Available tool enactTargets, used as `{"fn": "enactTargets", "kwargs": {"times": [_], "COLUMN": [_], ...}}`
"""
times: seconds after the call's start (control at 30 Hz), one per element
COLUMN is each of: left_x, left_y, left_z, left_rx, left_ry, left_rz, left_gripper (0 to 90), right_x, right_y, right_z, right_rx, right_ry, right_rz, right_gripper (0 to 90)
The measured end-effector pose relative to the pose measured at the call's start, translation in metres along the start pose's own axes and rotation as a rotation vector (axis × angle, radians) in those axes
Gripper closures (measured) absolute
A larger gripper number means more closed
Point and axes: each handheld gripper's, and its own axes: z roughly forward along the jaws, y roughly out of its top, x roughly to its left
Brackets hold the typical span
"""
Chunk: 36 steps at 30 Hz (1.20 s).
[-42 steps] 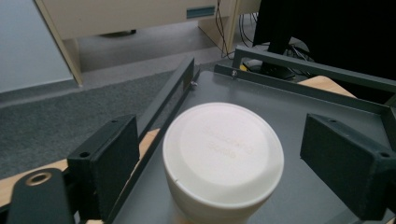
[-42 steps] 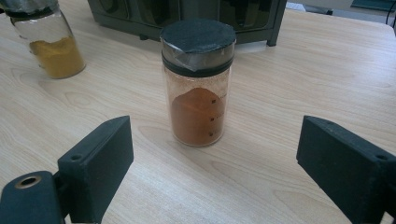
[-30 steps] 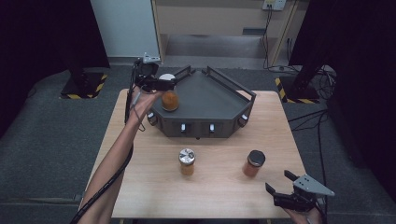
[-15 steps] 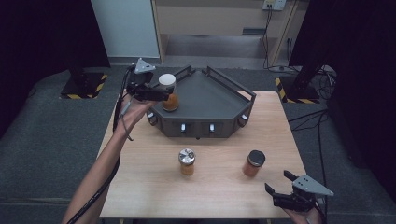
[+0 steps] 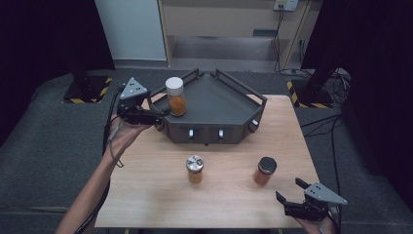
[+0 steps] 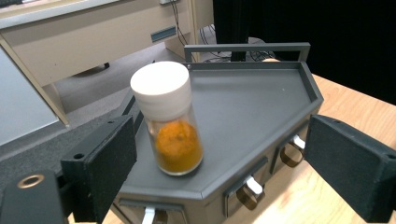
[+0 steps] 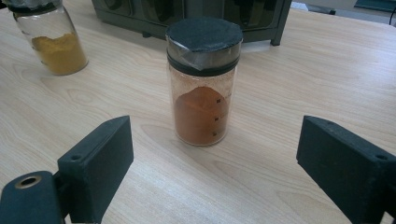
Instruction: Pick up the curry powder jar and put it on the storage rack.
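A glass jar with a white lid (image 5: 175,96) and orange powder stands upright on the left corner of the dark grey tray (image 5: 219,105). My left gripper (image 5: 159,116) hovers just left of that corner, open, jaws pointing at the jar. In the left gripper view the white-lidded jar (image 6: 168,121) stands ahead of the open left gripper (image 6: 229,158), untouched, on the tray (image 6: 252,107). At the table's near right edge my right gripper (image 5: 290,191) is open. It faces a black-lidded jar (image 7: 203,84) of red-orange powder, which stands beyond the right gripper (image 7: 215,163).
A silver-lidded jar (image 5: 195,168) of yellow powder stands mid-table, left of the black-lidded jar (image 5: 265,170). The tray has raised rails at its back and several drawer pulls (image 6: 250,191) on its front. Bare wooden tabletop (image 5: 146,195) lies at the near left.
The left gripper has let go of the white-lidded jar and drawn back leftward off the tray, leaving the jar standing there. The right gripper has not moved.
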Motion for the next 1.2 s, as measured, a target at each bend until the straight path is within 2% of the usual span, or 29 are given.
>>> {"fn": "enactTargets", "kwargs": {"times": [0.13, 0.3, 0.53, 0.6, 0.63, 0.67, 0.8, 0.9, 1.2], "left_x": [0.001, 0.0, -0.007, -0.01, -0.01, -0.011, -0.013, -0.019, -0.02], "left_y": [-0.011, -0.027, -0.049, -0.055, -0.055, -0.061, -0.071, -0.077, -0.107], "left_z": [-0.012, -0.022, -0.035, -0.039, -0.039, -0.042, -0.045, -0.048, -0.052], "left_rx": [-0.01, -0.023, -0.047, -0.05, -0.05, -0.06, -0.058, -0.047, -0.04], "left_ry": [-0.017, -0.044, -0.062, -0.065, -0.065, -0.076, -0.089, -0.079, -0.096], "left_rz": [0.019, 0.022, 0.037, 0.054, 0.054, 0.047, 0.046, 0.063, 0.025], "left_gripper": [8.7, 8.8, 8.8, 8.8, 8.9, 8.9, 8.9, 8.9, 8.9], "right_x": [0.0, 0.0, 0.0, 0.0, 0.0, 0.0, 0.0, 0.0, 0.0], "right_y": [0.0, 0.0, 0.001, 0.001, 0.001, 0.001, 0.001, 0.001, 0.001], "right_z": [0.0, 0.001, 0.001, 0.001, 0.001, 0.001, 0.001, 0.001, 0.001], "right_rx": [0.001, 0.003, 0.004, 0.005, 0.005, 0.005, 0.006, 0.007, 0.007], "right_ry": [-0.001, -0.002, -0.002, -0.002, -0.001, 0.0, 0.0, -0.001, -0.001], "right_rz": [0.0, -0.003, -0.003, -0.005, -0.005, -0.004, -0.006, -0.006, -0.006], "right_gripper": [10.8, 10.9, 10.9, 10.9, 10.9, 10.9, 10.9, 10.9, 11.0]}}
